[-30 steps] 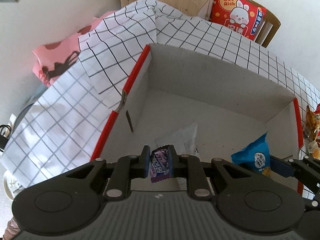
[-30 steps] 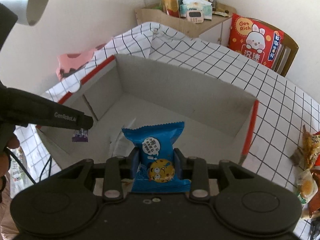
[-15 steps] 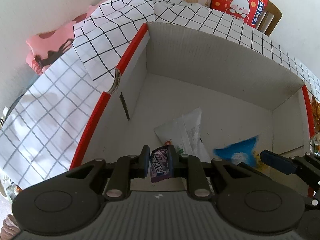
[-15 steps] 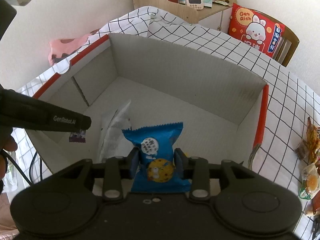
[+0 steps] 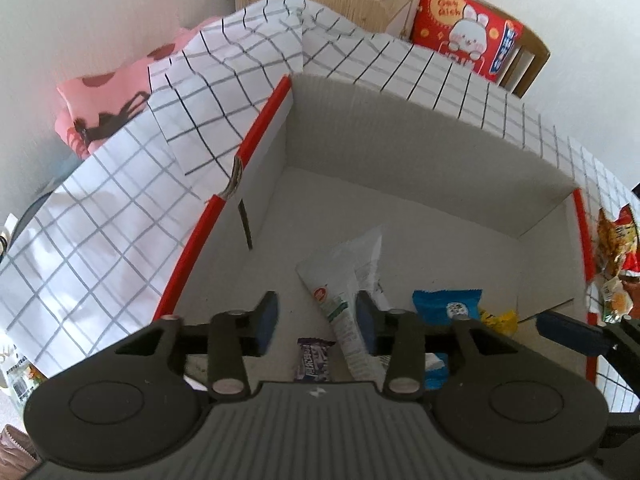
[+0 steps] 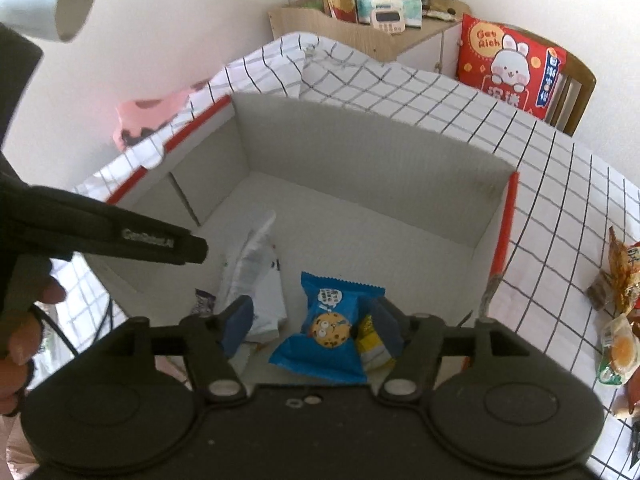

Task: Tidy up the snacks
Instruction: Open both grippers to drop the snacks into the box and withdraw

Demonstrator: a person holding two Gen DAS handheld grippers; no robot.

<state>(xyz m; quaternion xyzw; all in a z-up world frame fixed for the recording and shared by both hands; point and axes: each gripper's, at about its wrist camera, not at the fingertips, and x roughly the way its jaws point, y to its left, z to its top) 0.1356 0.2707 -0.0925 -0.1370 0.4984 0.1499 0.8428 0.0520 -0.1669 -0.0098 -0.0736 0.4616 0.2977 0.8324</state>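
The box [image 5: 420, 144] is matt corrugated cardboard, grey-white inside, with glossy red tape on its rim. The checked cloth [image 5: 100, 216] on the counter has a slight sheen. The blue packet [image 6: 324, 332] and purple wrapper [image 5: 314, 364] are shiny plastic film. Both grippers [image 5: 316, 316] [image 6: 310, 326] are matt black plastic.

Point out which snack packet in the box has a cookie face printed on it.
The blue packet, lying on the box floor beside the yellow packet. The white packet and small purple packet show no cookie.
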